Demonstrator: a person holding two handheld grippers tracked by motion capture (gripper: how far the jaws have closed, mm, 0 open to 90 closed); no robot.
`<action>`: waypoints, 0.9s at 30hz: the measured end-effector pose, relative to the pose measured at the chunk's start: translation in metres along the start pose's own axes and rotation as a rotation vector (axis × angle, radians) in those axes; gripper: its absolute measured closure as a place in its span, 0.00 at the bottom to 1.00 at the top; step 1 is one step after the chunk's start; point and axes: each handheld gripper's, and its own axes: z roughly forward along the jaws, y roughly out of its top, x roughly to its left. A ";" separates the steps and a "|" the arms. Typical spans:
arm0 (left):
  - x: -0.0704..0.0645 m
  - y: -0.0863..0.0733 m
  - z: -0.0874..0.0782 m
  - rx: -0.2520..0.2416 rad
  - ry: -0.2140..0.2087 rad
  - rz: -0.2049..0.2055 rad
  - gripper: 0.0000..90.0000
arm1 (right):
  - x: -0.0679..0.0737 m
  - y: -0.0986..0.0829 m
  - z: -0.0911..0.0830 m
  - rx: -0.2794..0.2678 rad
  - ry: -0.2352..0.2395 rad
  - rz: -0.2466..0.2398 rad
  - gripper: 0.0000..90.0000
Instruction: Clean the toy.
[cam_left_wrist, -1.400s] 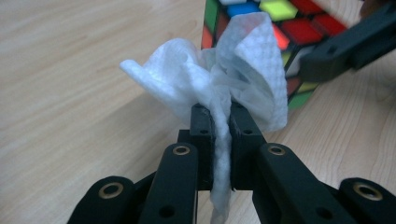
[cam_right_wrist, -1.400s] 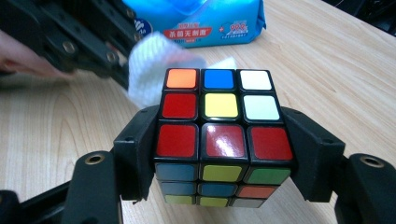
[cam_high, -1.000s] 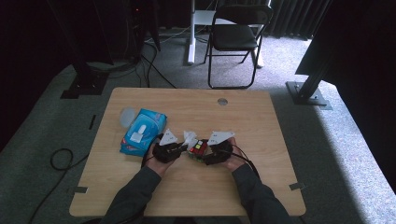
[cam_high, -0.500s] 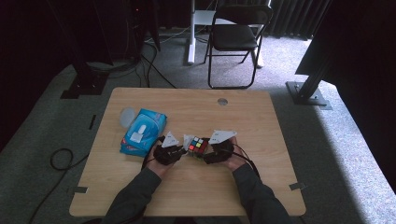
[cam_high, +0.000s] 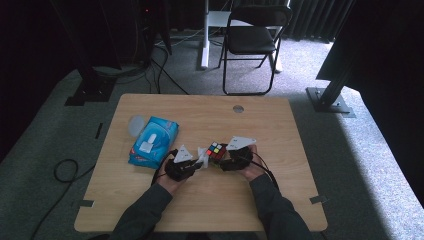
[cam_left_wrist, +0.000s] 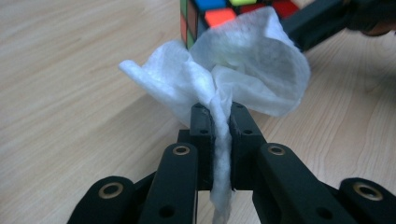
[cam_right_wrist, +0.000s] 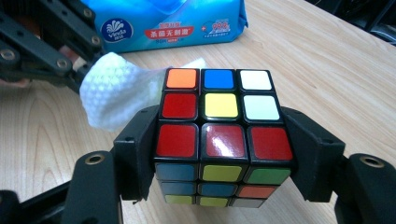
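Right gripper (cam_right_wrist: 219, 154) clamps multicoloured plastic puzzle cube (cam_right_wrist: 219, 116) mid-frame; left gripper (cam_left_wrist: 219, 126) pinches crumpled white wet wipe (cam_left_wrist: 233, 74). Wipe cube faces lightly; keep clamp firm.

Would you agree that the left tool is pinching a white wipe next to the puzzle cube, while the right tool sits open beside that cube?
Not quite: the right tool is shut on the puzzle cube, one jaw on each side, as the right gripper view shows. The left tool does pinch the white wipe.
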 end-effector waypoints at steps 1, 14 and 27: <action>0.000 0.001 -0.001 -0.004 -0.001 0.004 0.91 | 0.000 0.000 0.000 0.003 -0.002 -0.001 0.38; -0.007 0.008 -0.002 -0.018 -0.014 0.028 0.92 | 0.000 0.001 0.001 0.000 -0.022 0.007 0.38; -0.019 0.006 0.008 0.011 -0.059 0.058 0.92 | -0.001 0.001 0.002 0.000 -0.049 0.019 0.38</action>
